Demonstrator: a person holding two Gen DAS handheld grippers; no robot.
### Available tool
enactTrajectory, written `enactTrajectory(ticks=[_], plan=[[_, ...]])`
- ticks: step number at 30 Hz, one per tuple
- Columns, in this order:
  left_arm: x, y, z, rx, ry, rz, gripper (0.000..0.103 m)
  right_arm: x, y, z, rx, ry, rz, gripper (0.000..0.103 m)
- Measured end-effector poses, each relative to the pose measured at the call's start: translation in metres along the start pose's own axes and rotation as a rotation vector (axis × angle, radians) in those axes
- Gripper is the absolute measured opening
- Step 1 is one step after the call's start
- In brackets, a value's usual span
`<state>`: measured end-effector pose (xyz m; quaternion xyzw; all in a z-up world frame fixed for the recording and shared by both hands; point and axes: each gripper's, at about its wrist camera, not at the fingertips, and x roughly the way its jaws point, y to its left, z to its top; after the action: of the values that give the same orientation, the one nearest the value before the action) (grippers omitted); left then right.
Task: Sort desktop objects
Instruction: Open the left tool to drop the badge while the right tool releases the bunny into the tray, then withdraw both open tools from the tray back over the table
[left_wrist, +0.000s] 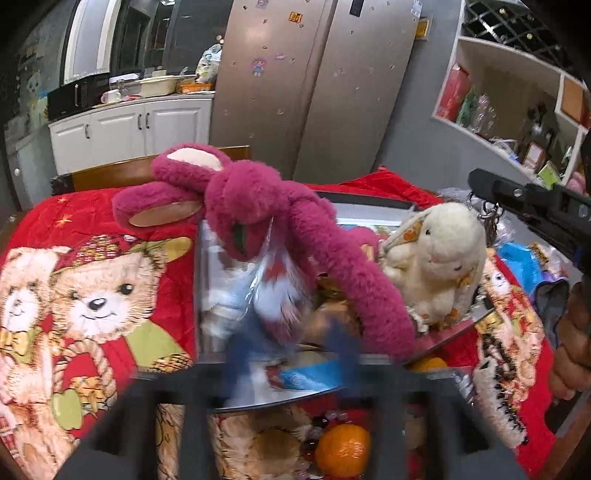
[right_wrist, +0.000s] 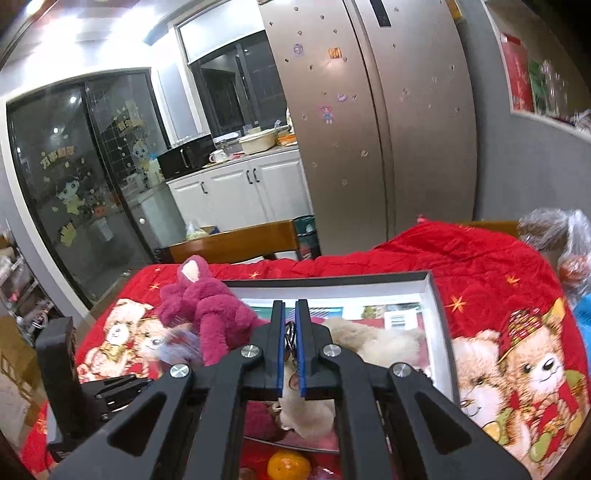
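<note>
Two soft toys fill your left wrist view: a shaggy magenta plush bear (left_wrist: 258, 206) with cream-lined ears, draped over the far left corner of the shallow grey-rimmed box (left_wrist: 369, 201), one long arm trailing down into it, and a cream rabbit (left_wrist: 439, 258) sitting upright at the box's right side with a metal keyring above it. A crinkly clear bag (left_wrist: 273, 284) hangs under the bear, in front of your left claw (left_wrist: 291, 354), whose blue fingers are smeared by blur but stand apart with nothing pressed between them. The red blanket (left_wrist: 92, 221) printed with teddy bears covers the table, an orange (left_wrist: 341, 448) lies on it just beneath the claw, and the right claw's black body reaches in from the right edge. In your right wrist view, the bear (right_wrist: 210, 314) lies left of your right claw (right_wrist: 290, 314), over the box's left rim, while the rabbit (right_wrist: 373, 341) lies inside the box (right_wrist: 437, 314) directly behind and under the fingers. That claw is pinched nearly closed on the rabbit's metal keyring (right_wrist: 291, 334), which shows in the narrow slit between the blue pads. The orange (right_wrist: 289, 466) sits on the blanket (right_wrist: 461, 258) below the claw, a plastic bag (right_wrist: 561, 236) bulges at the right edge, and the left claw's black frame stands at the left.
</note>
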<state>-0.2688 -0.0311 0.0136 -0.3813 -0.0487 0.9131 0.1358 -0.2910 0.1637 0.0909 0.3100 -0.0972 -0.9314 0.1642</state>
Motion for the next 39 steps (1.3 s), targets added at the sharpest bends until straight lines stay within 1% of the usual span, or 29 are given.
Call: enactTrajectory(ticks=[1, 2, 3, 4, 5, 6, 7, 8, 9, 10, 12, 14, 18, 20, 25, 29, 32, 34, 36, 39], plan=[[-0.003, 0.001, 0.0, -0.007, -0.025, 0.0, 0.072, 0.0, -0.001, 0.0, 0.009, 0.0, 0.014, 0.01], [-0.006, 0.002, 0.0, -0.015, -0.042, -0.006, 0.072, -0.001, -0.004, 0.001, 0.022, -0.004, 0.028, 0.022], [-0.008, 0.004, 0.001, -0.024, -0.046, -0.013, 0.072, -0.003, -0.005, 0.002, 0.025, -0.01, 0.026, 0.032], [-0.008, 0.006, 0.002, -0.03, -0.039, -0.018, 0.072, -0.006, -0.005, 0.003, 0.022, -0.024, 0.026, 0.053], [-0.008, 0.008, 0.004, -0.036, -0.032, -0.026, 0.072, -0.012, -0.004, 0.004, 0.017, -0.051, 0.029, 0.063], [-0.009, 0.011, 0.005, -0.047, -0.029, -0.035, 0.072, -0.018, -0.003, 0.006, 0.015, -0.078, 0.037, 0.068], [-0.011, 0.014, 0.007, -0.059, -0.034, -0.038, 0.072, -0.022, -0.002, 0.007, 0.015, -0.092, 0.045, 0.078], [-0.013, 0.017, 0.007, -0.071, -0.043, -0.038, 0.072, -0.028, -0.001, 0.01, 0.015, -0.111, 0.065, 0.092], [-0.015, 0.021, 0.009, -0.085, -0.054, -0.039, 0.072, -0.034, 0.0, 0.011, 0.011, -0.128, 0.082, 0.099], [-0.017, 0.024, 0.009, -0.094, -0.06, -0.039, 0.072, -0.04, 0.001, 0.013, 0.004, -0.151, 0.091, 0.103], [-0.02, 0.027, 0.011, -0.102, -0.073, -0.026, 0.072, -0.049, 0.004, 0.014, -0.003, -0.188, 0.079, 0.103], [-0.023, 0.025, 0.014, -0.088, -0.087, -0.006, 0.073, -0.055, 0.006, 0.016, -0.018, -0.211, 0.065, 0.103], [-0.034, 0.025, 0.018, -0.052, -0.133, 0.03, 0.077, -0.057, 0.012, 0.017, -0.035, -0.198, 0.029, 0.103], [-0.039, 0.026, 0.02, -0.047, -0.153, 0.032, 0.079, -0.059, 0.013, 0.015, -0.027, -0.216, 0.049, 0.103], [-0.049, 0.032, 0.023, -0.068, -0.187, 0.001, 0.084, -0.06, 0.007, 0.013, -0.006, -0.212, 0.116, 0.103], [-0.046, 0.033, 0.023, -0.07, -0.182, 0.027, 0.084, -0.069, 0.005, 0.01, -0.001, -0.273, 0.162, 0.103], [-0.045, 0.031, 0.023, -0.066, -0.18, 0.037, 0.084, -0.084, 0.01, 0.002, -0.053, -0.363, 0.185, 0.103], [-0.048, 0.028, 0.023, -0.057, -0.179, 0.041, 0.084, -0.091, 0.019, 0.001, -0.105, -0.388, 0.157, 0.103], [-0.051, 0.023, 0.023, -0.047, -0.174, 0.045, 0.084, -0.098, 0.029, 0.0, -0.138, -0.383, 0.124, 0.103], [-0.064, 0.011, 0.025, -0.007, -0.188, 0.029, 0.084, -0.111, 0.044, -0.002, -0.157, -0.384, 0.121, 0.103]])
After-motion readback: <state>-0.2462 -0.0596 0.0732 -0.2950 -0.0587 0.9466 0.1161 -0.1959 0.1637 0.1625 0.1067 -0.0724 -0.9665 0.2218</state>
